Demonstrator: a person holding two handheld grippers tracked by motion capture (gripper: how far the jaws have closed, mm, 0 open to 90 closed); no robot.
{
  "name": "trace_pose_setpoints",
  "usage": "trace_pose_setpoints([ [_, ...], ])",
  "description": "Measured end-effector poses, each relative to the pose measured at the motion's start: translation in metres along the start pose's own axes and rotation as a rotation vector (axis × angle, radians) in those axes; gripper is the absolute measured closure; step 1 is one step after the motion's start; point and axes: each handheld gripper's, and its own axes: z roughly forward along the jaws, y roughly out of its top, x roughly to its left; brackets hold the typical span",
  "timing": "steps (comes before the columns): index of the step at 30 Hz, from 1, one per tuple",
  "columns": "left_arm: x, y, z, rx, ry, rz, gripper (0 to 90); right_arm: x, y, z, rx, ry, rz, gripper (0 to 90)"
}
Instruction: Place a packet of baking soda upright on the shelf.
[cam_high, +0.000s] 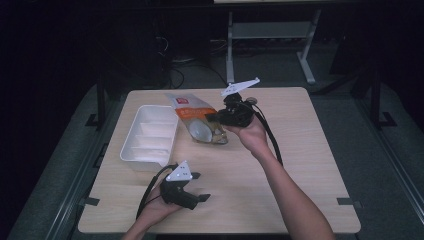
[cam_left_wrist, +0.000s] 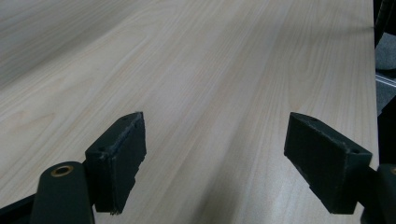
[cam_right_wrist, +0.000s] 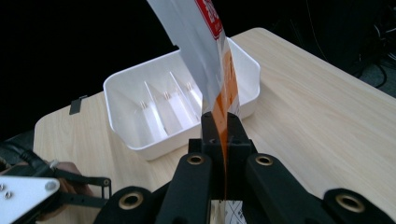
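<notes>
The right gripper has its fingers pressed fully together on the edge of an orange and clear snack bag, which hangs lifted above the wooden surface just beside a white divided tray. In the right gripper view the bag rises from between the clamped fingers, with the tray behind it (its compartments hold nothing). The left gripper sits low near the front edge of the surface, well apart from the bag, its fingers spread wide with only bare wood between them.
</notes>
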Motion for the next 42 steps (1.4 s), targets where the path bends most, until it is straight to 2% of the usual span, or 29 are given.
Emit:
trace_pose_setpoints([
  [3, 0.000, 0.000, 0.000, -0.004, -0.010, -0.007, 20.0, 0.000, 0.007, 0.006, -0.006, 0.007, -0.003, 89.8],
  [19, 0.000, -0.001, 0.000, 0.006, 0.001, 0.000, 20.1, 0.005, 0.039, 0.035, -0.022, 0.030, -0.020, 89.8],
  [26, 0.000, -0.001, -0.001, 0.006, 0.002, 0.004, 20.2, 0.009, 0.056, 0.056, -0.022, 0.051, -0.036, 89.8],
  [42, 0.002, -0.002, -0.002, -0.003, 0.002, -0.004, 20.4, 0.011, 0.080, 0.098, -0.018, 0.088, -0.049, 89.8],
])
